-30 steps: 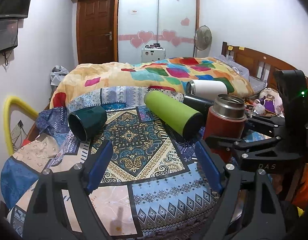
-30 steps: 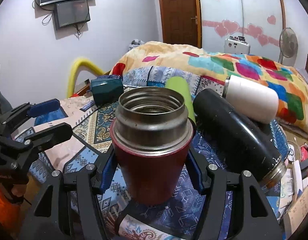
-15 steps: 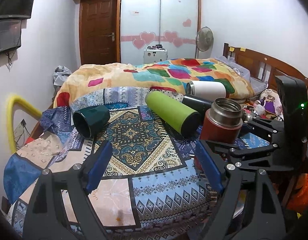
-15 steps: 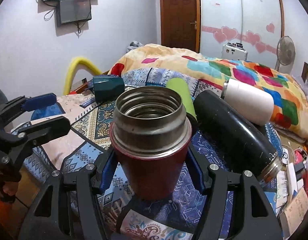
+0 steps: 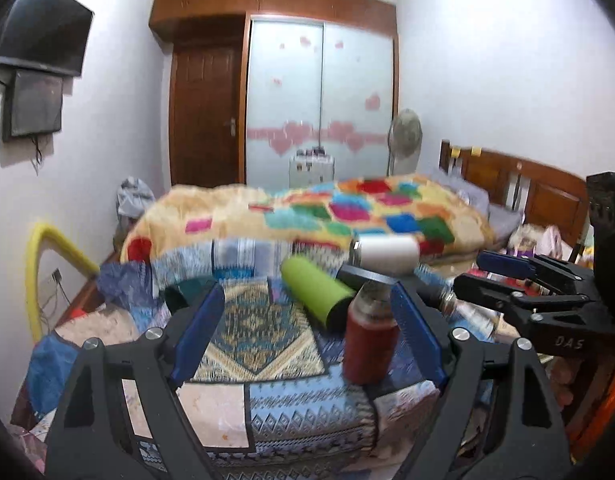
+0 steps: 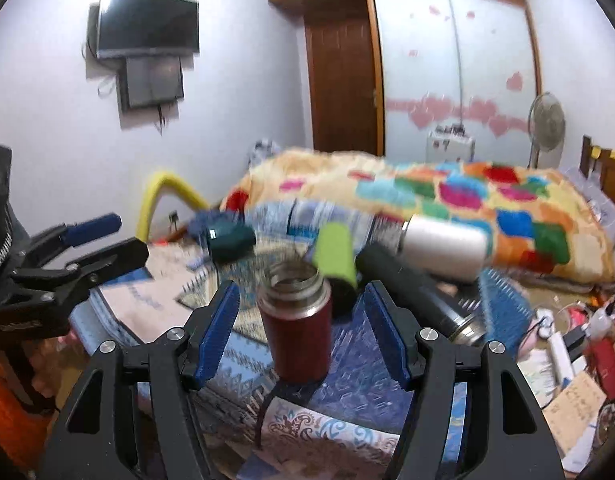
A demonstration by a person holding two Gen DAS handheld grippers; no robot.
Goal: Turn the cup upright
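Note:
A red cup with a steel rim (image 6: 294, 322) stands upright, mouth up, on the patterned bed cover; it also shows in the left wrist view (image 5: 369, 340). My right gripper (image 6: 303, 334) is open, its blue pads apart from the cup on both sides and drawn back from it. My left gripper (image 5: 309, 340) is open and empty, back from the bed's near edge. A dark green cup (image 6: 229, 236) lies on its side at the far left. A lime green flask (image 6: 334, 256), a black flask (image 6: 411, 288) and a white flask (image 6: 443, 246) lie on their sides behind the red cup.
A colourful quilt (image 5: 307, 212) covers the far bed. A yellow hoop (image 5: 47, 256) stands at the left wall. Clutter with a power strip (image 6: 559, 354) lies on the floor at the right. A wooden headboard (image 5: 519, 184) is at the far right.
My right gripper has opened, let go of the red cup and pulled back. The cup stays standing. My left gripper has also drawn back and tilted up.

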